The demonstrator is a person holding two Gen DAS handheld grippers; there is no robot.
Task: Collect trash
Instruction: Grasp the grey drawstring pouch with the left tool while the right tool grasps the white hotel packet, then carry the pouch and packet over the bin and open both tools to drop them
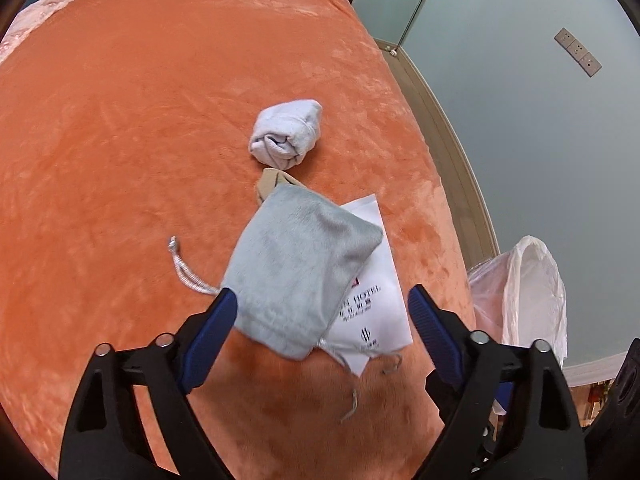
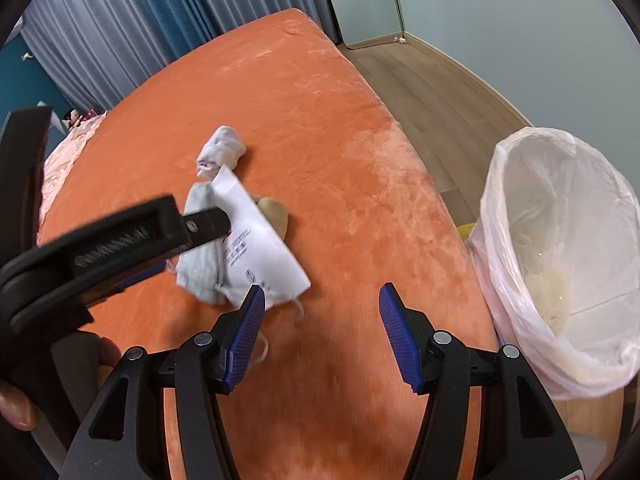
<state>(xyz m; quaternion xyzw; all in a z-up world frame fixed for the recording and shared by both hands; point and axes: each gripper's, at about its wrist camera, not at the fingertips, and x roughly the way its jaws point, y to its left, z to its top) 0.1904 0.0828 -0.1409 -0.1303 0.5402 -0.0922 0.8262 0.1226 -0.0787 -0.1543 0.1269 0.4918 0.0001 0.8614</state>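
The left gripper (image 1: 322, 316) is hanging low over the orange bedspread (image 1: 160, 120) with its blue-padded jaws spread wide, the grey velvet pouch (image 1: 300, 276) sitting in the gap between them; the left pad is lying right at the pouch's drawstring end, though whether it is actually touching is hard to tell. The pouch is resting on top of a white printed paper bag (image 1: 374, 312) (hotel lettering is showing, only partly legible), which it is covering in large part. A beige item (image 1: 272, 184) is peeking out from behind the pouch, mostly hidden. Just beyond it a rolled light-coloured sock (image 1: 286, 134) is lying by itself. The right gripper (image 2: 322, 316) is also standing wide open, gripping nothing, its jaws over bare bedspread just right of the paper bag (image 2: 260, 248). In the right wrist view the left gripper's black body is crossing in front of the pouch (image 2: 200, 256), blurring and concealing part of it. The bin lined with a clear plastic bag (image 2: 560, 248) is standing beside the bed's right edge, its base cut off.
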